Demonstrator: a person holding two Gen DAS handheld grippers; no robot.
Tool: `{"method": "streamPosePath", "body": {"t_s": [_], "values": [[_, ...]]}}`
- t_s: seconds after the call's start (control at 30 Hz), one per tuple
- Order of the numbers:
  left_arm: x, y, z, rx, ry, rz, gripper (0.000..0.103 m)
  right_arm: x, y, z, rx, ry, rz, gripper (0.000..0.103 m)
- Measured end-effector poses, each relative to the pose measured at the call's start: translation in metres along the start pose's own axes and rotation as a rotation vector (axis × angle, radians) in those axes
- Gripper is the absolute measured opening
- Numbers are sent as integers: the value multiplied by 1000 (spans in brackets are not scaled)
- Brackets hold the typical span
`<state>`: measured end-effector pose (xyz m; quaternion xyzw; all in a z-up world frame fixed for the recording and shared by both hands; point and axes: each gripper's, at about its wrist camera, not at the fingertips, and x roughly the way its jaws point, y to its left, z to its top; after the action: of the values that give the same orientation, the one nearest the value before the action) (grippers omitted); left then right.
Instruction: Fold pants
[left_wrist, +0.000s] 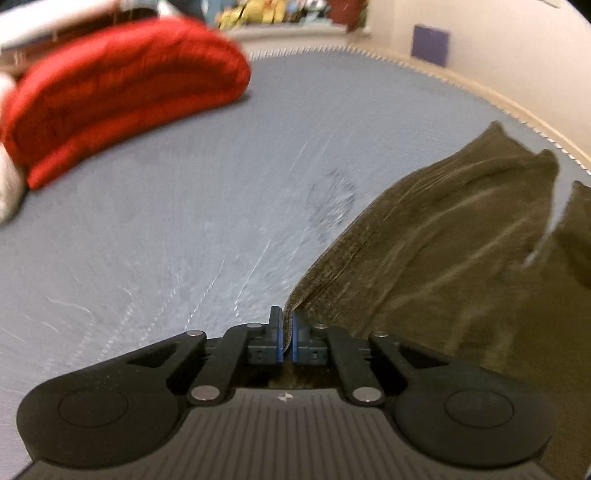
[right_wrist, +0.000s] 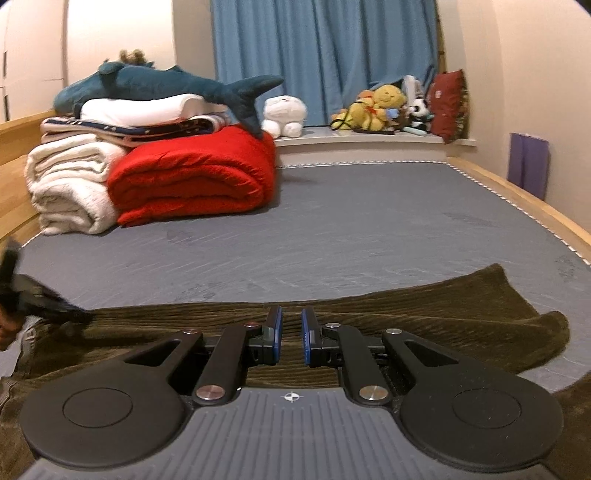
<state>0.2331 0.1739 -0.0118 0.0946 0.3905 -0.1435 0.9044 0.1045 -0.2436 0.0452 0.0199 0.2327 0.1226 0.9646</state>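
Observation:
The olive-brown corduroy pants (left_wrist: 443, 251) lie on the grey mattress (left_wrist: 166, 229). My left gripper (left_wrist: 287, 332) is shut on an edge of the pants, and the cloth runs from it up to the right. In the right wrist view the pants (right_wrist: 424, 321) stretch across the mattress (right_wrist: 351, 229) in a band, with the leg ends curling at the right. My right gripper (right_wrist: 291, 328) is open just above the cloth, with a narrow gap between its blue pads. The left gripper (right_wrist: 33, 295) shows blurred at the far left, on the pants.
A folded red quilt (right_wrist: 195, 177), a rolled white blanket (right_wrist: 66, 184) and a stack of bedding with a plush shark (right_wrist: 166, 88) stand at the back left. Plush toys (right_wrist: 380, 107) sit on the window ledge. The wooden bed frame (right_wrist: 535, 206) runs along the right.

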Motion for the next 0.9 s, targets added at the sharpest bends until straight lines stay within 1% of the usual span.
{"method": "streamPosePath", "body": {"t_s": [0.07,0.13,0.2,0.23,0.33,0.4,0.43,0.5,0.53,0.57,0.6,0.63,0.67,0.7,0.73,0.8,0.83,0.9], "values": [[-35,-23,-4,44,-40,-4,3,-4,-10,0,21,-7,-20,12],[-65,-51,-12,105,-52,0,3,-8,-21,0,45,-12,-38,12],[-100,-86,-25,175,-85,22,3,-11,-33,-1,63,-19,-54,12],[-118,-101,-32,193,-105,27,3,-13,-40,-2,75,-27,-66,12],[-169,-151,-64,252,-157,32,2,-17,-65,-4,128,-35,-109,12],[-195,-181,-93,292,-174,11,2,-18,-85,-5,197,-29,-130,12],[-204,-192,-108,297,-173,-3,2,-19,-96,-5,235,-23,-139,12],[-208,-209,-143,310,-138,-44,2,-19,-116,-8,295,-5,-152,12],[-201,-216,-158,313,-114,-55,2,-19,-124,-9,313,4,-152,12],[-193,-220,-172,312,-79,-69,2,-18,-131,-11,327,15,-151,12],[-180,-223,-185,310,-21,-94,3,-17,-136,-13,332,24,-153,12],[-170,-227,-192,324,31,-101,2,-16,-141,-15,333,34,-158,12],[-165,-232,-195,356,70,-98,2,-13,-146,-18,336,46,-164,12],[-167,-232,-192,367,66,-107,4,-11,-148,-19,341,56,-167,12],[-172,-231,-183,349,33,-144,5,-8,-151,-21,353,67,-171,12],[-182,-221,-159,272,-38,-217,8,-1,-157,-25,382,89,-168,12],[-185,-215,-144,232,-81,-228,9,3,-157,-25,393,100,-160,12],[-181,-207,-122,177,-136,-210,9,12,-155,-26,405,120,-139,12]]}}
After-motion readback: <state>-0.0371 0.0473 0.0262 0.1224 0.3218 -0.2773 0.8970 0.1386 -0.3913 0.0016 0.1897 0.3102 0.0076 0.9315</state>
